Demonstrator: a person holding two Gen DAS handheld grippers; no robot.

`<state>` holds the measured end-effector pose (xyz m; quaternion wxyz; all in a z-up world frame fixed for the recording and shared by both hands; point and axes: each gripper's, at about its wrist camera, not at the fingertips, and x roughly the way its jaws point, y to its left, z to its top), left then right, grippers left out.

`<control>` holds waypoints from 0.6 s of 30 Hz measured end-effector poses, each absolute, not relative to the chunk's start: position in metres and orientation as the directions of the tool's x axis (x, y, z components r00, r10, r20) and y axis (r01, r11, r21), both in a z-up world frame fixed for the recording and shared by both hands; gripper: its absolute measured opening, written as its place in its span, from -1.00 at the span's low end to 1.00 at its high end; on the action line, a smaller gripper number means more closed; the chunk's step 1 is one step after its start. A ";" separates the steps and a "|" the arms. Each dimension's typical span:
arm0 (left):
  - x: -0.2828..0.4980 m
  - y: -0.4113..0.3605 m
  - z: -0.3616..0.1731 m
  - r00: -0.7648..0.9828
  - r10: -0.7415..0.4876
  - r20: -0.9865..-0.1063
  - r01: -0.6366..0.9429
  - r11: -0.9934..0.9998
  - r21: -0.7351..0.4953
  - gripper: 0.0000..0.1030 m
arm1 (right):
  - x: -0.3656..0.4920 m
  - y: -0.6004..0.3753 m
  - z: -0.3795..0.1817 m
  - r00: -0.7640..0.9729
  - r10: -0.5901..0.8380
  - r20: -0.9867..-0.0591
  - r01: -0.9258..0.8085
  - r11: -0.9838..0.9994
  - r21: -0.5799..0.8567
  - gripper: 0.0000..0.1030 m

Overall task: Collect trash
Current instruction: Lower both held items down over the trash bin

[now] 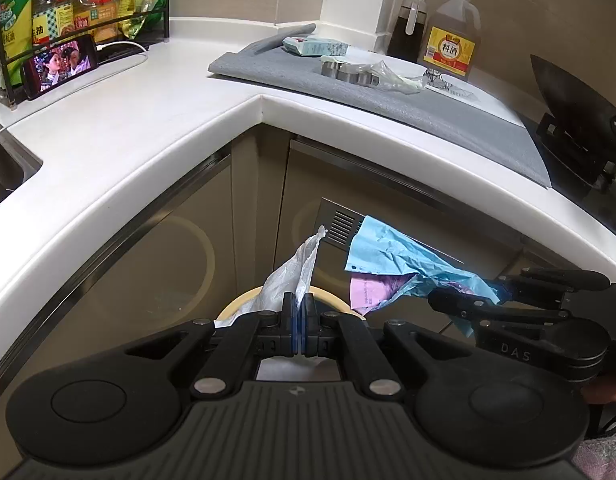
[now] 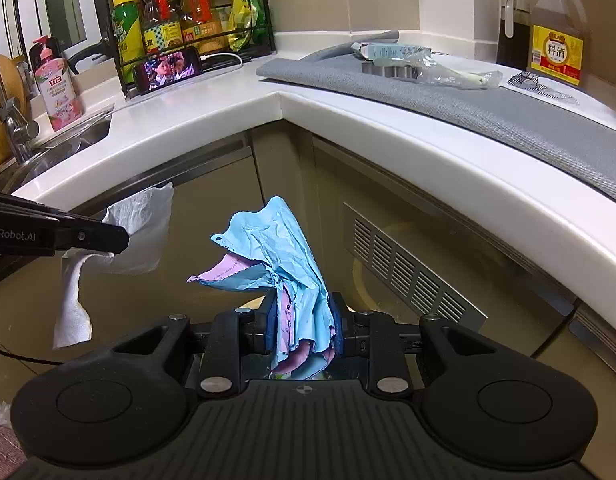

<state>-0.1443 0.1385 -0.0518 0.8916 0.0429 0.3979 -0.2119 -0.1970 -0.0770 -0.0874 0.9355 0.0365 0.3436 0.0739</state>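
Note:
My left gripper [image 1: 299, 312] is shut on a crumpled white paper towel [image 1: 296, 266], which sticks up past its pads; the same white paper towel [image 2: 124, 232] hangs from the left gripper [image 2: 124, 236] in the right wrist view. Below it shows the cream rim of a bin [image 1: 232, 310]. My right gripper [image 2: 304, 320] is shut on a crumpled wad of blue and pink paper [image 2: 280, 248]. In the left wrist view that blue and pink paper [image 1: 392, 256] juts out of the right gripper [image 1: 464, 292] at the right, in front of the cabinet.
A white corner counter [image 1: 156, 120] curves above beige cabinet doors with a vent grille [image 2: 408, 268]. On a grey mat [image 1: 428, 108] lie a box, metal cutters and clear plastic wrap [image 1: 392, 76]. A bottle rack, a phone [image 1: 60, 66], a sink [image 2: 64, 144] and a wok [image 1: 568, 96] stand around.

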 end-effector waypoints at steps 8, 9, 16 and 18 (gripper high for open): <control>-0.141 0.136 -0.055 0.582 -0.349 -0.735 0.416 0.904 -0.101 -0.98 | -0.194 -0.078 -0.090 0.742 0.164 -0.650 -0.111 0.986 0.122 -0.46; -0.141 0.136 -0.055 0.580 -0.349 -0.736 0.415 0.904 -0.102 -0.98 | -0.194 -0.078 -0.091 0.741 0.163 -0.652 -0.110 0.986 0.122 -0.46; -0.137 0.134 -0.058 0.567 -0.353 -0.744 0.416 0.902 -0.112 -0.98 | -0.191 -0.076 -0.092 0.733 0.161 -0.661 -0.109 0.987 0.119 -0.46; -0.136 0.134 -0.060 0.564 -0.353 -0.747 0.415 0.903 -0.113 -0.98 | -0.190 -0.075 -0.092 0.731 0.159 -0.663 -0.108 0.987 0.118 -0.46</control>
